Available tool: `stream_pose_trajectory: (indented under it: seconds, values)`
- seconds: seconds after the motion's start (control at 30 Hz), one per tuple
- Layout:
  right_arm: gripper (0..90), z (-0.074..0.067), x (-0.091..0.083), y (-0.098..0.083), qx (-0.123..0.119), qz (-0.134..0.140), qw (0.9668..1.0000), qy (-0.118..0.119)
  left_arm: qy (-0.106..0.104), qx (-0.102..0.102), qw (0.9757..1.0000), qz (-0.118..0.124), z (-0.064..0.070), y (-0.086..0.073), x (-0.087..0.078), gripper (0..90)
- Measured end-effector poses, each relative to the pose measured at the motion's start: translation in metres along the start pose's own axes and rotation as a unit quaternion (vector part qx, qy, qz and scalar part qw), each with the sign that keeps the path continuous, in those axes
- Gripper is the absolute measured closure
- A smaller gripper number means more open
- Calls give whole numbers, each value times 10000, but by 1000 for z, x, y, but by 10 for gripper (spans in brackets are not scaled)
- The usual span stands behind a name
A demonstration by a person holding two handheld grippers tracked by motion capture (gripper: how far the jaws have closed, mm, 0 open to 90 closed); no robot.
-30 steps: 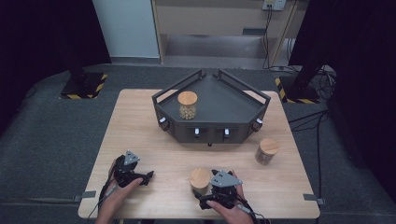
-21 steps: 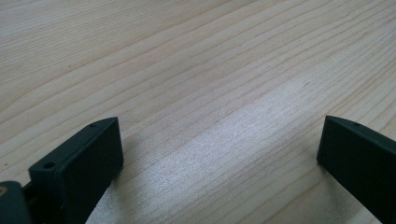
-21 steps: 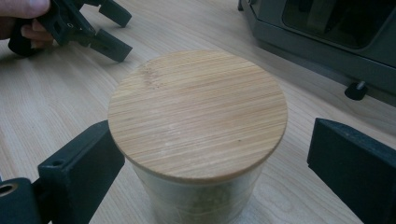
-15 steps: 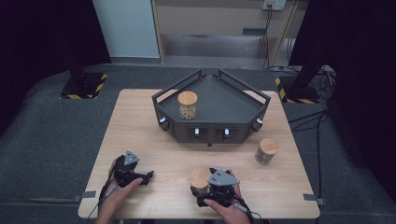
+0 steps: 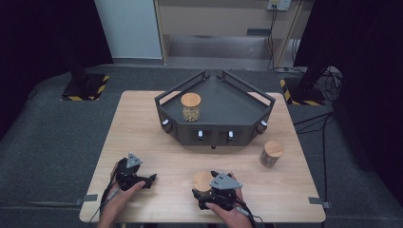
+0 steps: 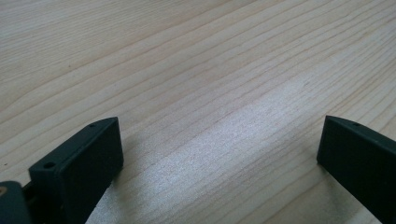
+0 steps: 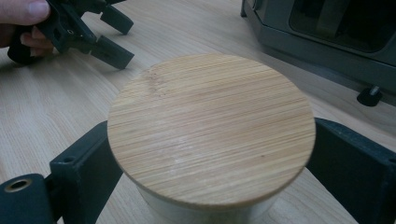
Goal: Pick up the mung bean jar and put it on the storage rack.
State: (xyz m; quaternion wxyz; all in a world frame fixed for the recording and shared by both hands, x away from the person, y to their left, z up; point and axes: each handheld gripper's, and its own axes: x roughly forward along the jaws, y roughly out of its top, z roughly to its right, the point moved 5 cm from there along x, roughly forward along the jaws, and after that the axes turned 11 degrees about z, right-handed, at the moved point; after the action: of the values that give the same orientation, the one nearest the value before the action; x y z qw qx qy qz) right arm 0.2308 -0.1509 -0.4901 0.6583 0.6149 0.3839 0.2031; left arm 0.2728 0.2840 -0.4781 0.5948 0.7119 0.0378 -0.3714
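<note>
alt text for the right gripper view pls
A jar with a round bamboo lid sits between the right claw's two black jaws, which have just been closing around it. Behind it on the wooden table, the left claw is held in a hand at upper left, and a dark tray stands at upper right.
</note>
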Motion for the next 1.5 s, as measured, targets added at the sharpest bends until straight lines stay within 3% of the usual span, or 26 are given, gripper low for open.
stream_pose_trajectory:
  seconds: [0.37, 0.63, 0.97, 1.5]
  values:
    - [146, -2, 1, -1, 11, 141, 9999, -60, 1, 1, 10000, 0, 0, 0, 0, 0]
    - [243, -5, 1, -3, -22, 173, 9998, -46, -1, 2, 10000, 0, 0, 0, 0, 0]
    - [252, -5, -3, 2, -83, 122, 9999, -82, -3, 4, 10000, 0, 0, 0, 0, 0]
    - [253, 14, -15, 38, -290, 147, 9994, -112, 0, 2, 10000, 1, 0, 0, 0, 0]
